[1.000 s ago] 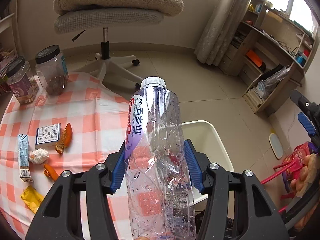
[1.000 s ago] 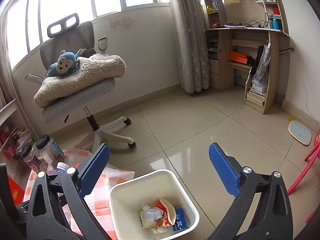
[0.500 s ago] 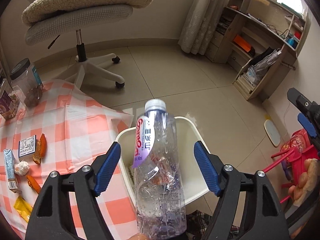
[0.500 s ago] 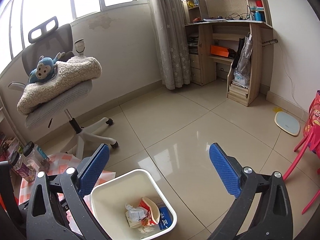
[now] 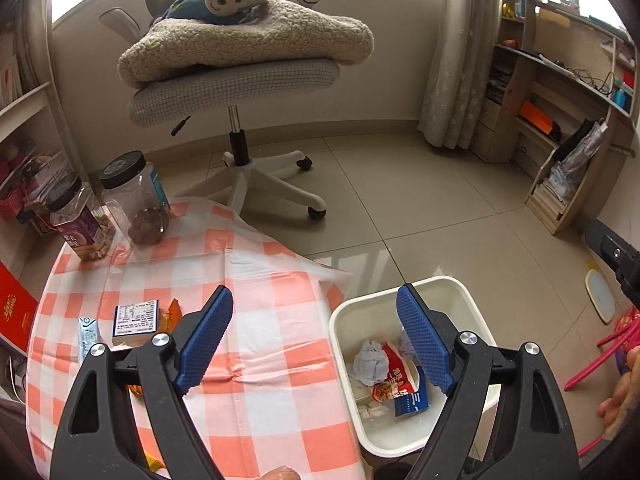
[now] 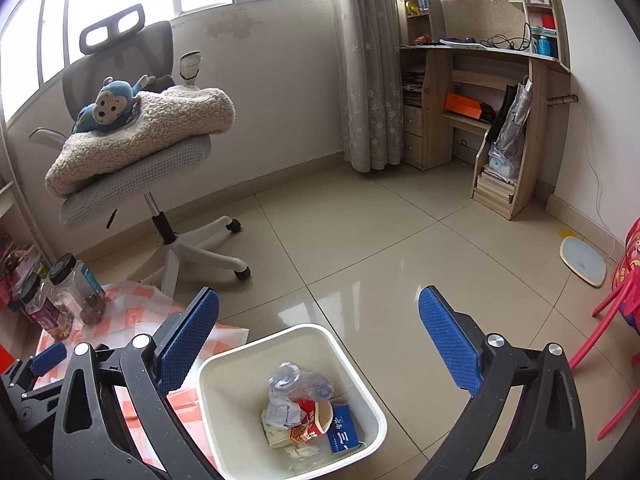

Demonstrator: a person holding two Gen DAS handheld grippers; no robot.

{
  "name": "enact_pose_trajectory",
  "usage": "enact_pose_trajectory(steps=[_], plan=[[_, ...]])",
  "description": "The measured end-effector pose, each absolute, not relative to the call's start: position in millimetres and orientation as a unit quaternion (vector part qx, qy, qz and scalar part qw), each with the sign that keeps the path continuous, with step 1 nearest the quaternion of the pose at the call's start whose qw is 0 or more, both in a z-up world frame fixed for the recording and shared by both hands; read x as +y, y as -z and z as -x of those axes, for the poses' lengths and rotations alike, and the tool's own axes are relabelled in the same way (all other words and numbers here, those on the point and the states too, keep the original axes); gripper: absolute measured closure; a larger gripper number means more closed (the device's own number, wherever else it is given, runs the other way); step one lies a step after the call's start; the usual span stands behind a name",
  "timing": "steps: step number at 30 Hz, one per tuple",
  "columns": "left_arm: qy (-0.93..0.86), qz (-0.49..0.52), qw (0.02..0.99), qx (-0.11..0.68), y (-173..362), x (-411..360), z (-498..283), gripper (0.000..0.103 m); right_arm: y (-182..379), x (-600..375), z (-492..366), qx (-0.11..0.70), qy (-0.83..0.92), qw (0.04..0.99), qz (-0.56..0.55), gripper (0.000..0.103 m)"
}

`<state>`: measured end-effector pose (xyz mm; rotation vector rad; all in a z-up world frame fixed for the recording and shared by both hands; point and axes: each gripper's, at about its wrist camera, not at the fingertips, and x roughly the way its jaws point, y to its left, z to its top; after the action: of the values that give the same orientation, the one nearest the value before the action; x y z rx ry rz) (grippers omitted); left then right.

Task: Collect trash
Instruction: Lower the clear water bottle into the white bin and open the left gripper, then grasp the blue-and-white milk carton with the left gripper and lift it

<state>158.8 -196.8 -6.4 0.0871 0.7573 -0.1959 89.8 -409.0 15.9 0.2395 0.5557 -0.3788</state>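
Trash — a crushed clear plastic bottle — lay in the white square plastic bin; left gripper jaws had just been opening, nothing between; right gripper released.

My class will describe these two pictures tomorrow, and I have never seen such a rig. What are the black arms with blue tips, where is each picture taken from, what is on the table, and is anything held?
A person holds a pair of tongs in each hand, and a camera on each looks forward along its two blue-padded fingers. One picture looks from the left tongs, the other from the right tongs. Both stand open and hold nothing; the left jaws have just been opening, with nothing between them. On the round table with the orange-and-white checked cloth are two clear black-lidded jars, a small white box and a slim drink carton. Beside it on the floor, the white plastic bin holds wrappers and a crumpled clear plastic bottle.
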Motion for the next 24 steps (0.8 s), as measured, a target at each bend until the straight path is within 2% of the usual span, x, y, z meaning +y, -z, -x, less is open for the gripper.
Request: enact_pose_trajectory(steps=[5,14,19,24], plan=[[0.041,-0.046,0.945,0.321,-2.0,-162.0,-157.2,0.012,-14.6,-371.0,-96.9,0.262,0.172,0.945,-0.087,0.007],[-0.017,-0.058,0.957,0.284,-4.4,-109.8,-150.8,0.011,-9.3,-297.6,-109.9,0.247,0.156,0.956,-0.033,0.007],[-0.047,-0.05,0.95,0.306,4.7,-77.0,-159.0,0.011,0.9,-263.2,-125.1,0.268,0.149,0.952,-0.007,0.007],[-0.095,-0.042,0.921,0.376,24.2,-30.2,-188.7,0.011,10.3,-234.1,-141.1,0.292,0.13,0.947,0.007,0.007]])
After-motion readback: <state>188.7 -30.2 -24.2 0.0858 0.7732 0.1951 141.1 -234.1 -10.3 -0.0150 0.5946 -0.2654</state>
